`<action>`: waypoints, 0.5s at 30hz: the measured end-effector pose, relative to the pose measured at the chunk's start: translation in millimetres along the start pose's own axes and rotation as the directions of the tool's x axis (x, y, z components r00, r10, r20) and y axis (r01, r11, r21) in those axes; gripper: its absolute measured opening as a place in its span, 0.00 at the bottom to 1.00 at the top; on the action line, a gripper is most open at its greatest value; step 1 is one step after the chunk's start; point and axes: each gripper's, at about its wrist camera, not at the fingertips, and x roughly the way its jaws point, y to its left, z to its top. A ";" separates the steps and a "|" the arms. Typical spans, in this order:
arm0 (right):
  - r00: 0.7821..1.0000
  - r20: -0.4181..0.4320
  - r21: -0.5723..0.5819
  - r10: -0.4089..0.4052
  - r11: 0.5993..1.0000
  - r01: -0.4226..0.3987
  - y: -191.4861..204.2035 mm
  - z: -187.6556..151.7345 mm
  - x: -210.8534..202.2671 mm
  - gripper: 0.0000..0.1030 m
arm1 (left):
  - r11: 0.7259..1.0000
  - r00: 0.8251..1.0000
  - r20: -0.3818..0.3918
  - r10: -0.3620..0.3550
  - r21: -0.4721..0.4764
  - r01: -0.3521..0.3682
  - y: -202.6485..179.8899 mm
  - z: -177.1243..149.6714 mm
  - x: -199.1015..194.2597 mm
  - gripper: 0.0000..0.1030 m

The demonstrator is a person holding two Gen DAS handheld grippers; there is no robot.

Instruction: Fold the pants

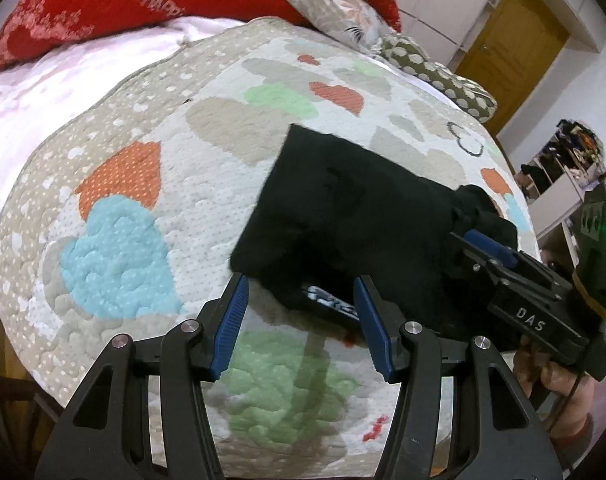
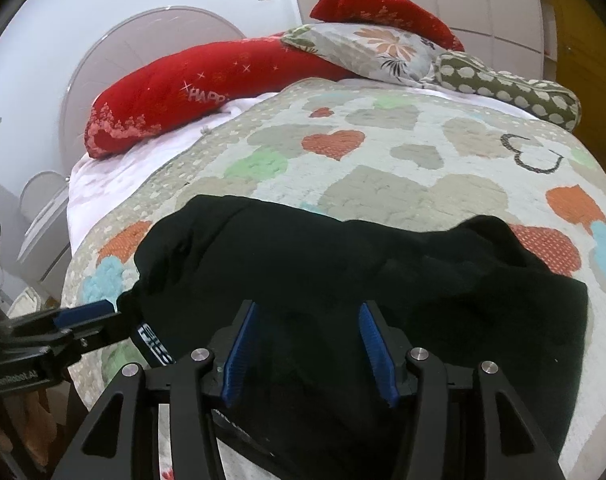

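**Black pants lie folded on the heart quilt, both grippers parted**

The black pants (image 2: 343, 280) lie in a folded bundle on the near part of the quilt (image 1: 151, 128) that covers the bed. A white-lettered waistband strip (image 1: 331, 300) shows at the bundle's near edge, on your left-hand side.

Your right hand-held gripper (image 2: 307, 354) hangs over the pants with its blue pads (image 2: 375, 354) standing apart about halfway; black cloth fills the view between them, but the pads do not press on it. In the left wrist view its fingers reach the bunched right end of the pants.

Your left hand-held gripper (image 1: 301, 326) sits just off the pants' near left edge, jaws about half open with nothing between the pads; the waistband strip and bare quilt show in the gap. Your hand (image 1: 551, 376) grips the right tool's handle.

Beyond the pants, at the head of the bed, lie a red pillow (image 2: 191, 92), a floral pillow (image 2: 375, 52) and a spotted bolster (image 2: 511, 88). Past the pants to the right stands a wooden door (image 1: 511, 48).
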 end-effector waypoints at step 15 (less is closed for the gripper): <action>0.997 -0.038 -0.079 0.069 0.994 -0.071 22.3 58.7 44.1 0.65 | 0.987 0.990 -0.052 -0.134 -0.101 0.129 8.9 -6.1 22.2 0.53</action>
